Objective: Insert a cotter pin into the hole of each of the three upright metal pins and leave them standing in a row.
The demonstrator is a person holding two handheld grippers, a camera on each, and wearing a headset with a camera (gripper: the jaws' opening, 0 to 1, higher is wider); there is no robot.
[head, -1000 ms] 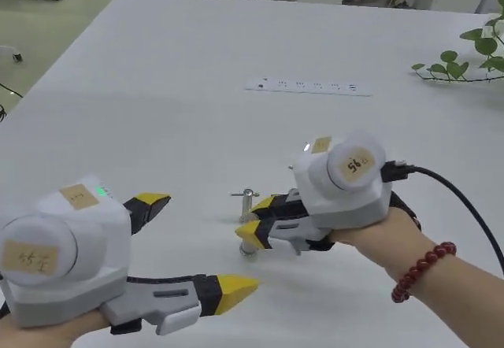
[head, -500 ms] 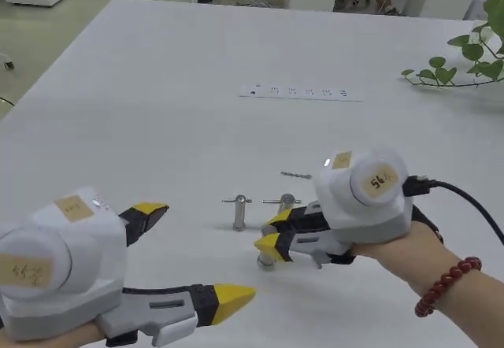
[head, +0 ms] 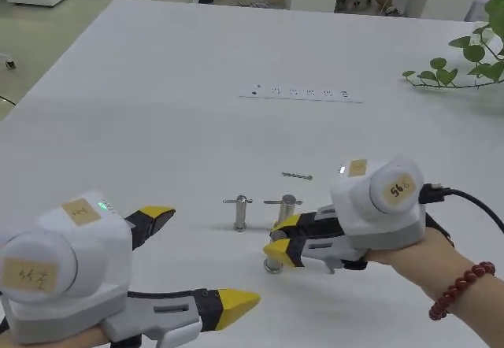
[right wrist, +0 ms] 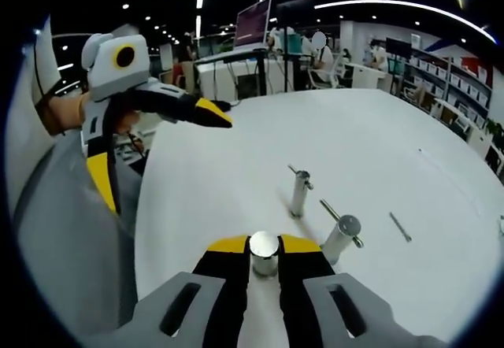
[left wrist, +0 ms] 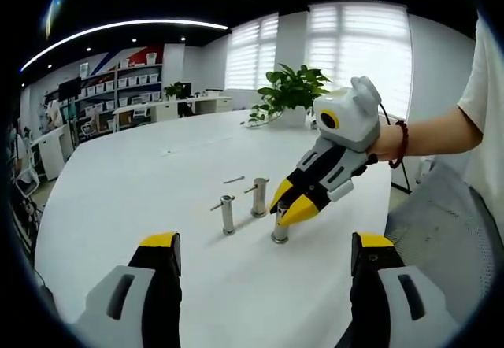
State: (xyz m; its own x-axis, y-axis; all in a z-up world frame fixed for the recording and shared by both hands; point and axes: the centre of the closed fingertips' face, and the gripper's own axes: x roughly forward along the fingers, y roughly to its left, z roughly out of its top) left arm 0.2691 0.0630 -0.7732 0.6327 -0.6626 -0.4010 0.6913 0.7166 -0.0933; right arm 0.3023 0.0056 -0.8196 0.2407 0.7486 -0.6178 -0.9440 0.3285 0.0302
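Toward the near edge of the bench (head: 157,88), my right gripper (head: 281,238) is clamped on the third metal pin (head: 273,264), holding it upright by its upper part. I cannot tell whether its base touches the surface.

Crowding worries me most. The right gripper's tips sit just beside the middle pin (head: 287,206), whose cotter pin sticks out sideways, so a small swing could catch it and topple that pin, perhaps into the left pin (head: 240,212) beside it. The jaws also seem to cover the held pin's head, so I judge its hole may be blocked until I regrip lower. The loose cotter pin (head: 297,176) is thin and lies flat, which makes it easy to push along instead of picking it up.

From the right gripper, the held pin stands between the jaws, with its round top showing in the right gripper view. The two fitted pins stand just beyond it, and the loose cotter pin lies behind them, toward the far edge. My left gripper (head: 197,257) hangs near the near left corner with its jaws spread wide and nothing between them, well apart from the loose cotter pin.
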